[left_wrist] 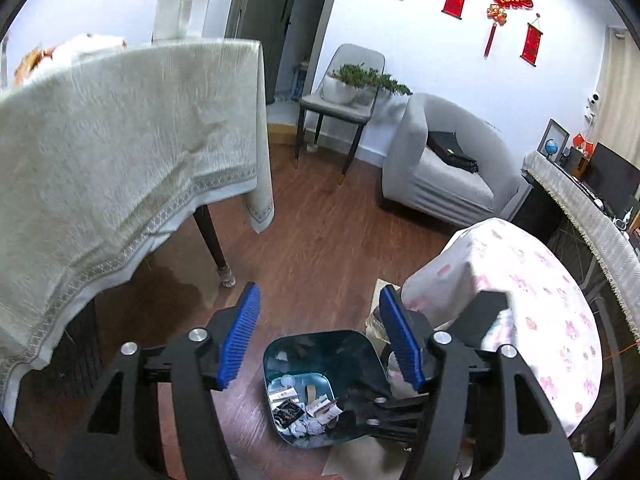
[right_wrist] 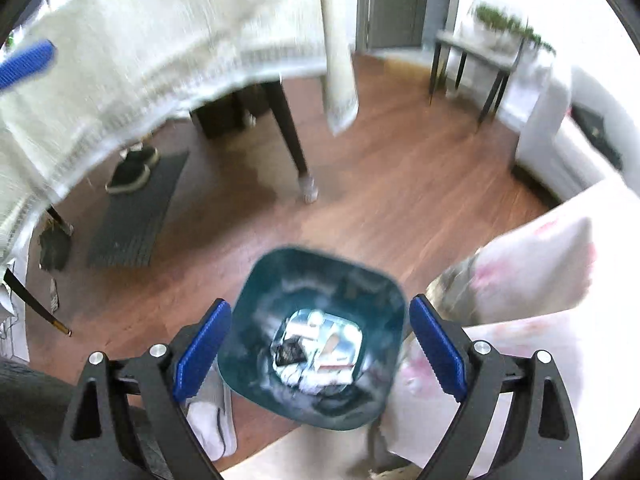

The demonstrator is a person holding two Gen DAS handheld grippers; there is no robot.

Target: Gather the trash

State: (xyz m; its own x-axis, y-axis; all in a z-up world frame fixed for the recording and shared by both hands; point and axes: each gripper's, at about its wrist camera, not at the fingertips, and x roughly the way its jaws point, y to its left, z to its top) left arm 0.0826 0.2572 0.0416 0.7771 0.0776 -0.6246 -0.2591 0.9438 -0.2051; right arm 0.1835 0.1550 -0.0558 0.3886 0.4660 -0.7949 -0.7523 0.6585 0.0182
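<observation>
A dark teal waste bin (left_wrist: 320,354) stands on the wooden floor. At its bottom lie crumpled papers and wrappers (left_wrist: 310,412). My left gripper (left_wrist: 318,290) hovers above and behind the bin, open, with nothing between its blue pads (left_wrist: 240,336). In the right wrist view, which is blurred, the bin (right_wrist: 316,276) sits straight below, and the trash (right_wrist: 316,356) shows inside it. My right gripper (right_wrist: 320,302) is wide open over the bin mouth and holds nothing. One blue pad of the left gripper (right_wrist: 28,60) shows at the upper left.
A table with a hanging white cloth (left_wrist: 120,152) and a dark leg (left_wrist: 212,240) stands to the left. A floral-covered seat (left_wrist: 520,288) is close on the right. A grey armchair (left_wrist: 444,168) and a chair with a plant (left_wrist: 340,104) stand beyond. Shoes on a mat (right_wrist: 132,168) lie under the table.
</observation>
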